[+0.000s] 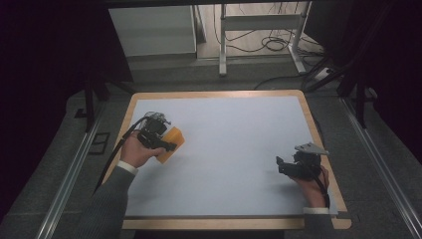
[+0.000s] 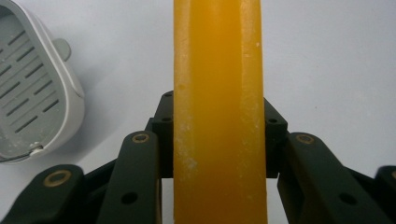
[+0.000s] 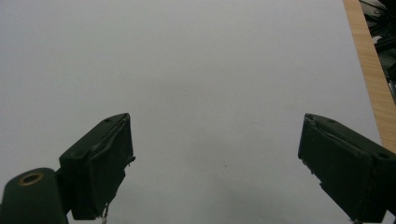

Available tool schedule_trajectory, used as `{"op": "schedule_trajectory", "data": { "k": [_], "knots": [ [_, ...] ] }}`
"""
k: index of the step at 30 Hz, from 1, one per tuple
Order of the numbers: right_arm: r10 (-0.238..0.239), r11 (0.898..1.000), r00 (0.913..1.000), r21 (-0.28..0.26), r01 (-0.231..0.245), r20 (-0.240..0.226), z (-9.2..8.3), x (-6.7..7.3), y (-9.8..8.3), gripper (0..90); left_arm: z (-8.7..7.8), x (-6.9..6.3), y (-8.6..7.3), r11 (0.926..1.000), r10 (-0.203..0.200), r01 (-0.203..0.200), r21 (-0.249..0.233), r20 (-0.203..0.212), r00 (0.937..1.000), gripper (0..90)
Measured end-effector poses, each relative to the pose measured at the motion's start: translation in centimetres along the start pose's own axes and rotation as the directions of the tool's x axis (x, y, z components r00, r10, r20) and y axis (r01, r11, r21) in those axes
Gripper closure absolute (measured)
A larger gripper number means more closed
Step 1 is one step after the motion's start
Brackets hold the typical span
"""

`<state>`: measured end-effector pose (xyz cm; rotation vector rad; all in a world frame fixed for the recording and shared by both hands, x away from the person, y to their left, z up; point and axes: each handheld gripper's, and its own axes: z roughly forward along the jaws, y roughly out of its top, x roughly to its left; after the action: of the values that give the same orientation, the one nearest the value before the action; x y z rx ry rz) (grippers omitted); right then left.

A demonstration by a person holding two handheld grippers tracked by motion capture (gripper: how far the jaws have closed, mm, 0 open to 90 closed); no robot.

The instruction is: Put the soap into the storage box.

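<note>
Gripping an orange soap bar (image 2: 218, 112) between its jaws, the left gripper (image 1: 158, 135) sits near the table's (image 1: 214, 93) left edge, above the white sheet (image 1: 234, 149). A grey-slotted white soap dish (image 2: 32, 93) lies just beside it. Near the right edge, the right gripper (image 1: 291, 167) has its jaws spread wide, holding nothing.

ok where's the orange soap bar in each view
High view: the orange soap bar sits left of centre, clamped in the left gripper.
Left gripper view: it runs up the middle, between the black jaws.
Right gripper view: open jaws over bare white sheet, no soap there.
Shared landmark: the white sheet.
</note>
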<state>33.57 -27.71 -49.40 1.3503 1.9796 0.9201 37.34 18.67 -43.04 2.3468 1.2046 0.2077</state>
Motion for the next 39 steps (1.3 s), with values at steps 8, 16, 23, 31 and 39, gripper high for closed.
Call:
{"op": "schedule_trajectory", "data": {
  "k": [8,16,23,31,39],
  "knots": [
    [0.004,1.0,1.0,0.002,-0.004,-0.001,0.0,-0.1,0.0,10.2,-0.7,0.9,0.3,0.9998,-0.018,0.018,-0.012,-0.015,0.9997,61.0],
    [0.005,1.0,1.0,0.006,-0.005,-0.002,0.1,-0.1,-0.1,10.2,-0.9,2.1,0.5,0.9987,-0.047,0.047,-0.019,-0.025,0.9986,61.1],
    [0.005,1.0,1.0,0.008,-0.005,-0.003,0.2,-0.1,-0.2,10.2,-1.1,3.0,0.7,0.9979,-0.064,0.063,-0.016,-0.038,0.9972,61.1],
    [0.007,1.0,1.0,0.007,-0.007,-0.004,0.1,-0.2,-0.2,10.2,-1.3,3.9,1.0,0.9957,-0.091,0.09,-0.024,-0.042,0.995,61.1],
    [0.01,1.0,0.9999,0.009,-0.01,-0.003,0.1,-0.3,-0.2,10.2,-1.6,5.2,1.2,0.9912,-0.128,0.126,-0.039,-0.056,0.9902,61.0]
  ]
}}
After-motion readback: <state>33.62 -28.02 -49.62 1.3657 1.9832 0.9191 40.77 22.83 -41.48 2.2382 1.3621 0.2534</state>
